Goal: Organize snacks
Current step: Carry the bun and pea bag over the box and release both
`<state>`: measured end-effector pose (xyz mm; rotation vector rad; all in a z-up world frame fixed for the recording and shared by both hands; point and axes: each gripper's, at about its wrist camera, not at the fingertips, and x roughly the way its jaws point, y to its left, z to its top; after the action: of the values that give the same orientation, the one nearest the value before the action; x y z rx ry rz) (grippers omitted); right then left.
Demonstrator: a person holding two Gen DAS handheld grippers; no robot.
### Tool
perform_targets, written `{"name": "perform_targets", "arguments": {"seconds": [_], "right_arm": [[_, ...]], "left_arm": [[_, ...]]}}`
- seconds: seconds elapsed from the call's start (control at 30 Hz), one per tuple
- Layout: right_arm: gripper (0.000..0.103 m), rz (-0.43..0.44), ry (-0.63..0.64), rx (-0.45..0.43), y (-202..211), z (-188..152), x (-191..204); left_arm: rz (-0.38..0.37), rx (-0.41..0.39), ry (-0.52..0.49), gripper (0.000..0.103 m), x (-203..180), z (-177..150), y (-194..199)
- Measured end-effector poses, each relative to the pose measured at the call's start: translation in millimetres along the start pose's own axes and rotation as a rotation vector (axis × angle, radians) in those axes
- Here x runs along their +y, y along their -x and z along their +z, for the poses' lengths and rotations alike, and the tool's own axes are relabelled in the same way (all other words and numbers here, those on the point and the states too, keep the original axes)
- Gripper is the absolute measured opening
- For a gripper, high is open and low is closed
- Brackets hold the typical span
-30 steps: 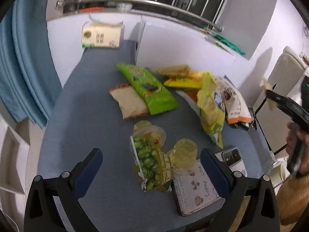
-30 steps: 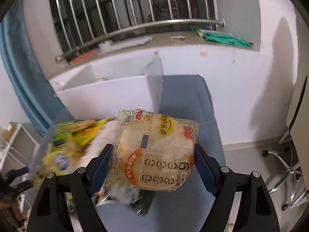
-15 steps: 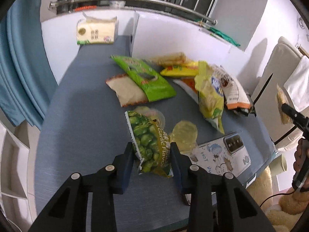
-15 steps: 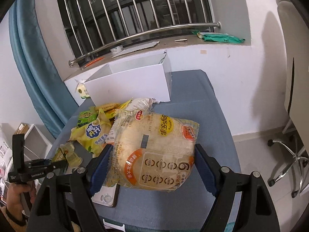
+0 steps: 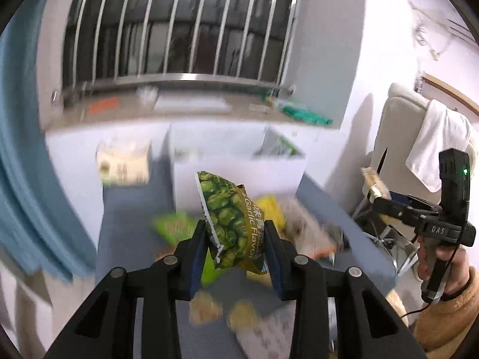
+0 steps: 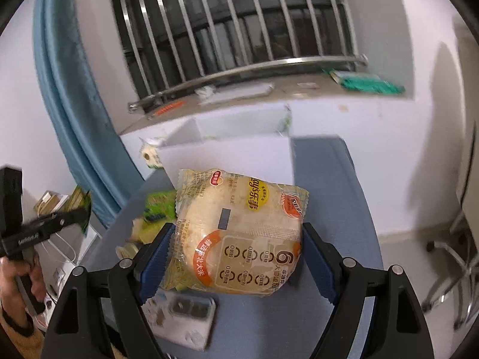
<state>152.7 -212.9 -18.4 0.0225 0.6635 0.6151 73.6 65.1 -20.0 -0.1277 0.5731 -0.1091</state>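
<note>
My left gripper [image 5: 236, 246] is clamped on the green pea packet [image 5: 232, 220], held clear above the blue table [image 5: 128, 209] in front of the white box [image 5: 239, 161]; it looks light and crinkly, gripped low across its body, "Garlic Flavor" legible. My right gripper [image 6: 236, 260] squeezes the puffy Lay's bag [image 6: 239, 233] by both side edges: soft, air-filled, contents likely fragile, marked "6".
</note>
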Motion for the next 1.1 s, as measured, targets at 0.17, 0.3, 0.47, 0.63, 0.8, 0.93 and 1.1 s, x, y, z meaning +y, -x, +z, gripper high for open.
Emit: {"name": "perform_targets", "arguments": {"seconds": [0.17, 0.3, 0.47, 0.63, 0.8, 0.93, 1.1], "right_arm": [[0.085, -0.003, 0.07, -0.045, -24, 53, 11], [0.086, 0.0, 0.061, -0.037, -56, 93, 2], [0.085, -0.01, 0.026, 0.042, -119, 130, -16], [0.086, -0.05, 0.044, 0.127, -172, 146, -25], [0.089, -0.03, 0.039, 0.175, -203, 153, -29], [0.103, -0.075, 0.023, 0.162, -207, 153, -30], [0.103, -0.054, 0.002, 0.136, -194, 151, -31]], "left_arm": [[-0.018, -0.042, -0.076, 0.04, 2, 63, -34], [-0.002, -0.027, -0.105, 0.04, 8, 104, -82], [0.003, 0.057, -0.074, 0.04, 25, 137, -154], [0.036, 0.134, -0.018, 0.04, 41, 144, -205], [0.056, 0.207, 0.0, 0.066, 51, 136, -232], [0.087, 0.211, -0.02, 0.103, 51, 126, -231], [0.116, 0.2, -0.034, 0.103, 52, 120, -216]]}}
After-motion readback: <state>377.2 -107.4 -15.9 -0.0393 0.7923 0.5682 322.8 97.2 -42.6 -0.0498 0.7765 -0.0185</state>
